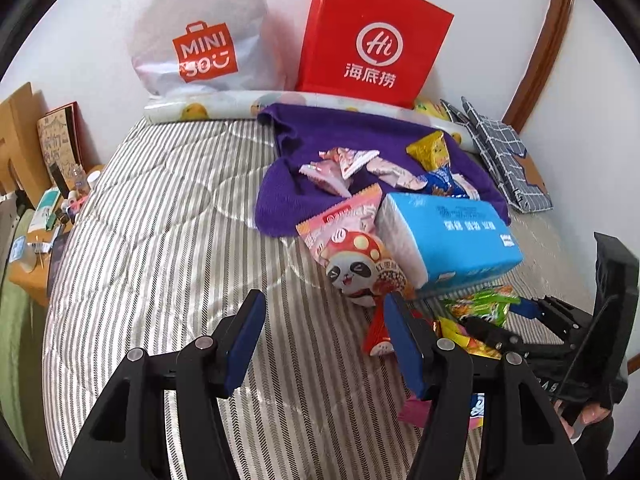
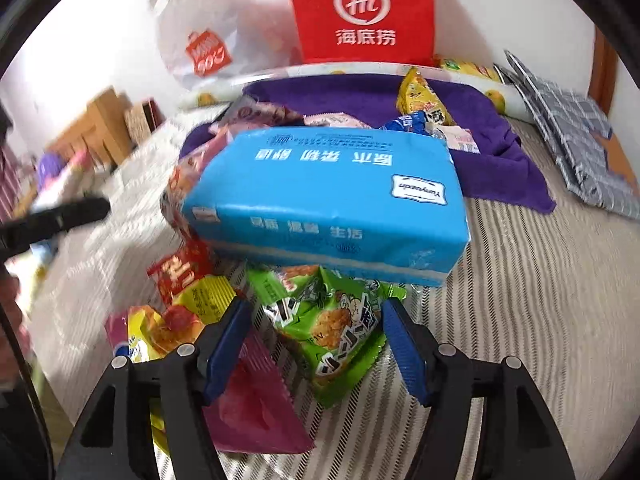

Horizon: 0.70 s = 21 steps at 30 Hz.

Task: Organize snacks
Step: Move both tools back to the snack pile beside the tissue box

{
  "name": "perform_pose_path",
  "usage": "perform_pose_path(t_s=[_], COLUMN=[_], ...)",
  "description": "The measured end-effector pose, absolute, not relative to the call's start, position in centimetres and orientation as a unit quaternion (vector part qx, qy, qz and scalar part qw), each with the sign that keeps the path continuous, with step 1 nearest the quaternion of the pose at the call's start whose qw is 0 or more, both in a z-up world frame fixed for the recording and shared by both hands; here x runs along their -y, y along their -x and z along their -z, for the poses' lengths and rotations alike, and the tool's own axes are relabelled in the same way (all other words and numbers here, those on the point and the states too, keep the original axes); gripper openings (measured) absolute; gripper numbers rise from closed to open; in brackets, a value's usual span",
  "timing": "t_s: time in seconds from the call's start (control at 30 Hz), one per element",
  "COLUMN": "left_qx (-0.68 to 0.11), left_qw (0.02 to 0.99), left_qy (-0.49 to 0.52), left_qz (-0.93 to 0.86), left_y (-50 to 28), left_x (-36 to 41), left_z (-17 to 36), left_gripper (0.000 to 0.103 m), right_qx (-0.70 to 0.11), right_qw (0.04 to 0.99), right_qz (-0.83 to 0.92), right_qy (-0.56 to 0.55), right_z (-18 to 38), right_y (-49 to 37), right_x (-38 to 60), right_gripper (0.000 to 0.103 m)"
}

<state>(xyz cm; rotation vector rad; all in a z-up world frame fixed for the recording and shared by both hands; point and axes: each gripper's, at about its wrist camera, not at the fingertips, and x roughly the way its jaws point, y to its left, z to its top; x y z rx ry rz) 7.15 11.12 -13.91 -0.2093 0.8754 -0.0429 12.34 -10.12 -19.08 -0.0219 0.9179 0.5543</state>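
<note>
Snack packets lie on a striped bed. A blue tissue pack [image 1: 450,236] [image 2: 328,200] rests on several of them. A panda-print packet [image 1: 360,268] lies beside it. My left gripper [image 1: 324,320] is open and empty above the bedcover, just left of a red packet [image 1: 378,334]. My right gripper [image 2: 316,320] is open, with its fingers on either side of a green snack packet [image 2: 332,320] that lies on the bed; it also shows in the left wrist view [image 1: 520,320]. Yellow [image 2: 160,332] and magenta [image 2: 256,408] packets lie at its left.
A purple towel [image 1: 320,136] holds pink [image 1: 344,164], yellow [image 1: 432,148] and blue packets. A red paper bag [image 1: 372,36] and a white plastic bag [image 1: 196,32] stand against the wall. Checked fabric [image 1: 496,152] lies right. A cluttered bedside table [image 1: 44,216] is left.
</note>
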Motion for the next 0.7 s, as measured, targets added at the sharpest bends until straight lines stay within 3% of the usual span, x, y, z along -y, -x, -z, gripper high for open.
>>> perform_pose_path(t_s=[0.2, 0.27, 0.4, 0.7], left_qx=[-0.44, -0.443, -0.446, -0.448], left_qw=[0.892, 0.89, 0.889, 0.881], left_qy=[0.104, 0.101, 0.101, 0.145], left_qz=[0.026, 0.026, 0.024, 0.041], left_y=[-7.7, -7.9, -8.0, -9.6], left_x=[-10.4, -10.2, -10.1, -10.6], left_z=[14.8, 15.0, 15.2, 15.5], left_gripper=[0.061, 0.061, 0.061, 0.061], right_qx=[-0.435, -0.433, -0.427, -0.39], right_qw=[0.863, 0.864, 0.868, 0.895], right_qz=[-0.257, -0.256, -0.252, -0.218], right_qy=[-0.02, -0.019, -0.019, -0.009], right_z=[19.8, 19.7, 19.2, 16.9], right_y=[-13.3, -13.2, -12.8, -11.2], right_x=[10.9, 10.8, 11.5, 14.7], right_gripper=[0.066, 0.057, 0.054, 0.054])
